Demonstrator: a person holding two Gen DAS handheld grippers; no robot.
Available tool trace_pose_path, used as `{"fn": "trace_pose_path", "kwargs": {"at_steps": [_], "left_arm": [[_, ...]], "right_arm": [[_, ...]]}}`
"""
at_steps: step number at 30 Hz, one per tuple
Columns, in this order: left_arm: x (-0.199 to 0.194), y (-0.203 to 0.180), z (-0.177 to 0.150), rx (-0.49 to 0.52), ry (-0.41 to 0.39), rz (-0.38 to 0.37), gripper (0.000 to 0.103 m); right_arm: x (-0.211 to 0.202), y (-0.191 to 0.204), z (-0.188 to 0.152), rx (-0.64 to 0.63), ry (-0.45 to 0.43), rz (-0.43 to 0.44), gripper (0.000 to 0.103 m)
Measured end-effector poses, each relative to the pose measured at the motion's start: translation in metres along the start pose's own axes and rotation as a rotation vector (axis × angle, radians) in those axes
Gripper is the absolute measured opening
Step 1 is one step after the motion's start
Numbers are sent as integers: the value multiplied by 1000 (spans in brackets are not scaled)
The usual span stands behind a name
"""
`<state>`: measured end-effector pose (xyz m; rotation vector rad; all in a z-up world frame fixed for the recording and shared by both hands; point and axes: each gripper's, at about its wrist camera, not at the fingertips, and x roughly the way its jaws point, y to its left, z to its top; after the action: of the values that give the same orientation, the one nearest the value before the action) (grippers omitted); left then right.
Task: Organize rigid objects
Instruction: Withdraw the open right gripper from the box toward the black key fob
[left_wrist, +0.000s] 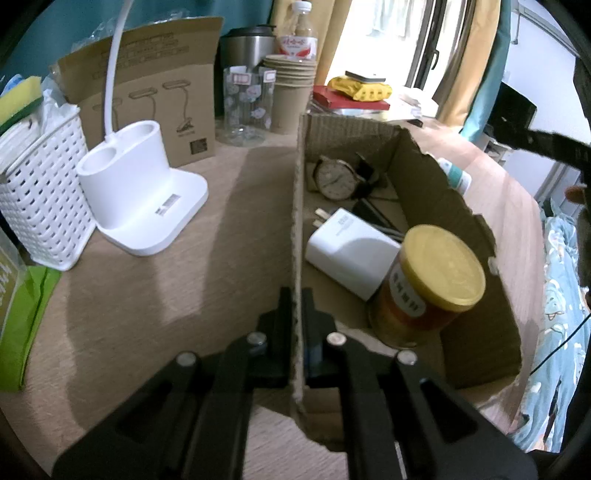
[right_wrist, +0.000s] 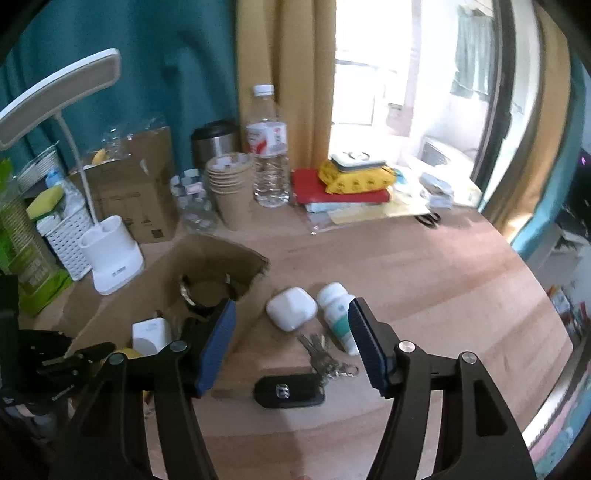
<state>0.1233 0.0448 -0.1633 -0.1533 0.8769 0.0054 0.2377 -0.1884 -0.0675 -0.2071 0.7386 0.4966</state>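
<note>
Light wooden table. Directly on it: torn brown cardboard box left of fingers; white rounded case, white-green bottle, black key fob between them.

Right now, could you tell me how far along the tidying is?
Done: watch, white charger and yellow-lidded jar lie in the cardboard box. In hand: left hand-held gripper clamps the box wall; the right is empty. Left: earbud case, small bottle, car key.

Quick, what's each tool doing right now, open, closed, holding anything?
Left tool: shut on the cardboard box wall.
Right tool: open, empty, above the key fob.
</note>
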Motion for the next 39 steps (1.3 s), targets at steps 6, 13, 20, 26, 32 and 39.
{"fn": "trace_pose_path", "kwargs": {"at_steps": [6,13,20,26,32,39], "left_arm": [[0,0,0,0,0,1,4],[0,-1,0,2,0,2,4],[0,0,0,2,0,2,4],[0,0,-1,3,1,3,4],[0,0,-1,4,0,3,4],[0,0,-1,3,1,2,4]], "right_arm": [[4,-16,-19,59,21,-28,67],[11,-34,-41,125,55,-60,67],[27,-40,-49,168,91,-67,67],[46,-36,-60,237,125,-65,67],[68,-28,-64,258,142,-110,67],[76,-18,-63,238,151,-110,72]]}}
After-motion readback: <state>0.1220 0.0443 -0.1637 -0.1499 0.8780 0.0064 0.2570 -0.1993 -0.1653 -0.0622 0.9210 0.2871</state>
